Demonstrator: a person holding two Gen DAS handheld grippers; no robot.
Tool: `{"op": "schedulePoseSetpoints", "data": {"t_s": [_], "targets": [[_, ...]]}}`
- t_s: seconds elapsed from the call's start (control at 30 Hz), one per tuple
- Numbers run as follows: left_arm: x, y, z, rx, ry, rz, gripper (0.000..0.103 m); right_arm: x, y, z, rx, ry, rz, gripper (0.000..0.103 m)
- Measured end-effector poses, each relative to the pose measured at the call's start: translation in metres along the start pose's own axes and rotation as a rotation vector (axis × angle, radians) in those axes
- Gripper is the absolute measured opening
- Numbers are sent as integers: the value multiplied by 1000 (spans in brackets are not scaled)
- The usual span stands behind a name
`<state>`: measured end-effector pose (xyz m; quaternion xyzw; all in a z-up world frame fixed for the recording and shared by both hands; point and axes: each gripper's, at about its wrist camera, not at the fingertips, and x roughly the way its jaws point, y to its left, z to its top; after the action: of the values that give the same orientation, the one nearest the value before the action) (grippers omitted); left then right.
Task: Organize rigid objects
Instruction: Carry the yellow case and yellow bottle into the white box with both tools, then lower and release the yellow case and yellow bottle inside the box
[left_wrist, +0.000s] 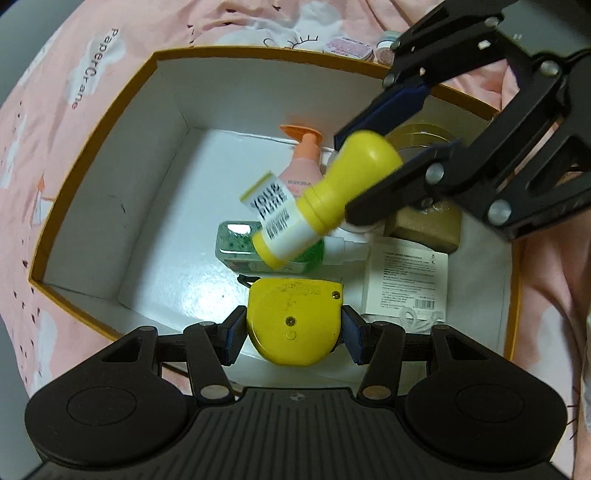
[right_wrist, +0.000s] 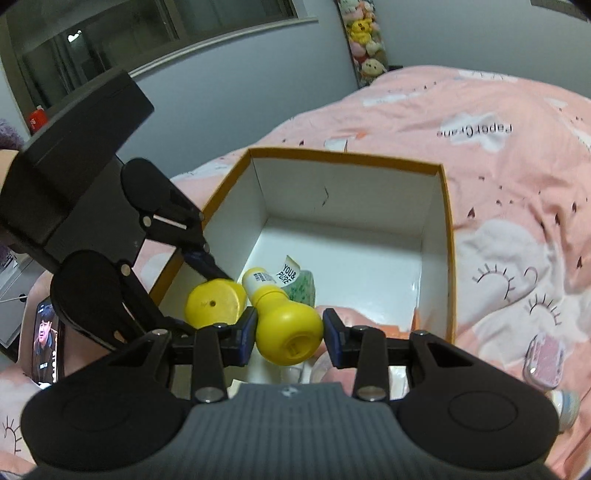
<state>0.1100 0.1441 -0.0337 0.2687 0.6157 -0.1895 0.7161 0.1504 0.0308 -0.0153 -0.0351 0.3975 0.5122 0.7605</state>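
An open cardboard box (left_wrist: 92, 155) with a white inside and an orange rim lies on a pink bedcover. My left gripper (left_wrist: 291, 332) is shut on a yellow tape measure (left_wrist: 293, 321) and holds it over the box's near side. My right gripper (right_wrist: 290, 332) is shut on the cap end of a yellow bottle (right_wrist: 284, 325) with a white label, tilted down into the box; it also shows in the left wrist view (left_wrist: 325, 199). The tape measure (right_wrist: 216, 302) sits just left of the bottle in the right wrist view.
In the box lie a pink pump bottle (left_wrist: 303, 162), a green gel bottle (left_wrist: 240, 243), a white carton (left_wrist: 406, 280), a gold box (left_wrist: 424, 225) and a round gold tin (left_wrist: 421, 136). Small tins (left_wrist: 349, 46) lie on the bedcover beyond the box. A phone (right_wrist: 46, 343) lies at left.
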Motion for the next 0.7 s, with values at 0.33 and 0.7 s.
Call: {"op": "schedulePoseSetpoints", "data": {"t_s": [0.33,0.7], "targets": [[21,-20,6,180,112,53,61,9,3,-8,26,42,-9,38],[36,-16,3,194,122,67,68,16,0,-9,40,63,-17,38]]}}
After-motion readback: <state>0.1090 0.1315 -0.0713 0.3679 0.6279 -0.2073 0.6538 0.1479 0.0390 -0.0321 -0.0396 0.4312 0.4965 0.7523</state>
